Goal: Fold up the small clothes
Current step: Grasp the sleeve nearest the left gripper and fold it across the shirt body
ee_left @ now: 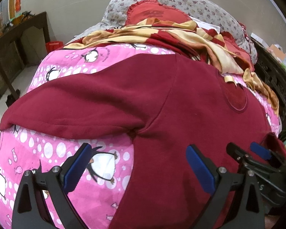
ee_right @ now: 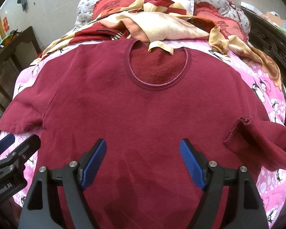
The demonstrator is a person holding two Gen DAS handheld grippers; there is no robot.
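Observation:
A dark red long-sleeved shirt (ee_right: 143, 110) lies spread flat, front up, on a pink penguin-print bedspread (ee_left: 97, 196). Its round neckline (ee_right: 160, 66) points away from me. In the left wrist view the shirt (ee_left: 181, 103) shows its left sleeve (ee_left: 70, 103) stretched out to the left. My left gripper (ee_left: 139, 171) is open and empty above the shirt's left side edge, near the armpit. My right gripper (ee_right: 143, 164) is open and empty above the shirt's lower middle. The right sleeve (ee_right: 257, 137) lies folded with a frayed cuff.
A crumpled red and cream blanket (ee_right: 162, 24) and red pillows (ee_left: 154, 13) lie at the head of the bed. A dark wooden table (ee_left: 15, 36) stands to the left. A dark carved bed frame (ee_right: 272, 38) runs along the right.

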